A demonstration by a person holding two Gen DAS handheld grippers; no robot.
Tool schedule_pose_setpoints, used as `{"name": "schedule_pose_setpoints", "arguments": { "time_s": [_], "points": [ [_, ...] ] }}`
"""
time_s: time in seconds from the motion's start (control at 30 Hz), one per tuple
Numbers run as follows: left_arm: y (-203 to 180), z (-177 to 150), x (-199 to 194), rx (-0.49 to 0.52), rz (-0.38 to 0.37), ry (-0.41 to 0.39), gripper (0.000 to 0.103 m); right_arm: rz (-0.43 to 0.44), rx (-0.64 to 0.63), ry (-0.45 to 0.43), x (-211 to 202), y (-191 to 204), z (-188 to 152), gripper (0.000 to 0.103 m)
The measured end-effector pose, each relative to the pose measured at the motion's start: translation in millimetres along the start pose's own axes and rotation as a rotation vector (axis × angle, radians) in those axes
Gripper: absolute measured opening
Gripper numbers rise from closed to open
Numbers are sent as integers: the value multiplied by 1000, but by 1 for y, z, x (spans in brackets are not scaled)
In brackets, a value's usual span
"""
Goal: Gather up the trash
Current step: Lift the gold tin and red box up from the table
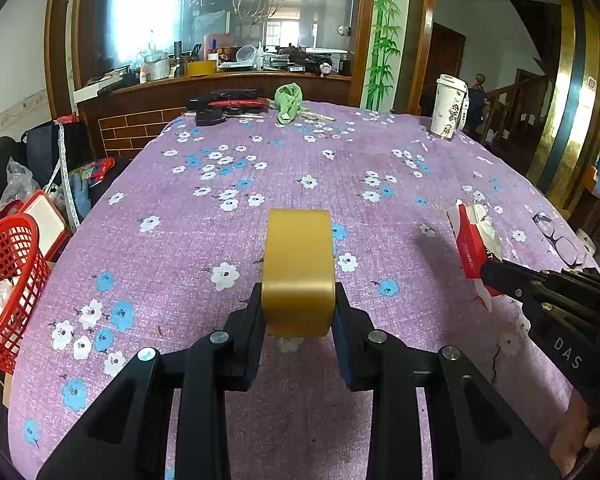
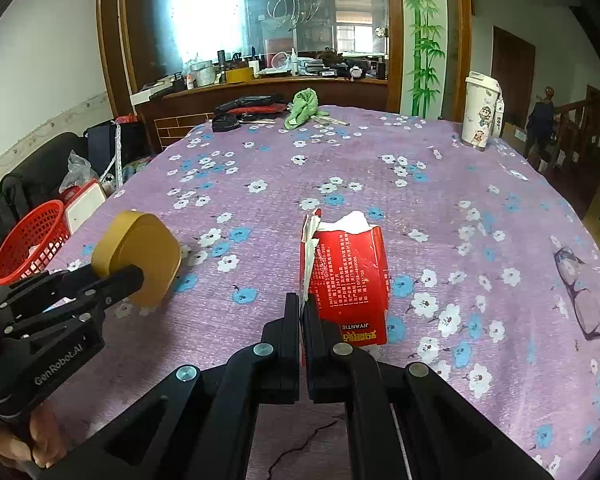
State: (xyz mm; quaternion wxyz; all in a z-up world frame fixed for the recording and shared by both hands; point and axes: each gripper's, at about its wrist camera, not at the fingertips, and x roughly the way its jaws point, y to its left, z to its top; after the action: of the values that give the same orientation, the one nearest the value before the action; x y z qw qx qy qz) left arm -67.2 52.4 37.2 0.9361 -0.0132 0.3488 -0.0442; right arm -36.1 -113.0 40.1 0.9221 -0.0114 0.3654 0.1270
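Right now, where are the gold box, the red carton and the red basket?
gold box (image 1: 298, 276), left wrist view, on its flat front face.
red carton (image 2: 350, 276), right wrist view, on its printed side.
red basket (image 1: 8, 248), left wrist view, on its mesh wall.

Gold lid (image 1: 298, 276) smooth satin; red carton (image 2: 350, 276) torn glossy paper; tablecloth (image 1: 300, 168) matt woven.

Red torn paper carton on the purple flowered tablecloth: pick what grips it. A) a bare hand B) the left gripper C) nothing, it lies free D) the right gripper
D: the right gripper is pinched shut on the torn edge of the red paper carton, while the left gripper holds the gold hexagonal box.
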Motion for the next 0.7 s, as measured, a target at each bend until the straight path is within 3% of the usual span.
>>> {"name": "schedule_pose_setpoints", "arguments": {
  "time_s": [0.7],
  "points": [
    [-1, -2, -9, 10, 28, -15, 29, -27, -43, -15, -15, 5, -2, 2]
  ]
}}
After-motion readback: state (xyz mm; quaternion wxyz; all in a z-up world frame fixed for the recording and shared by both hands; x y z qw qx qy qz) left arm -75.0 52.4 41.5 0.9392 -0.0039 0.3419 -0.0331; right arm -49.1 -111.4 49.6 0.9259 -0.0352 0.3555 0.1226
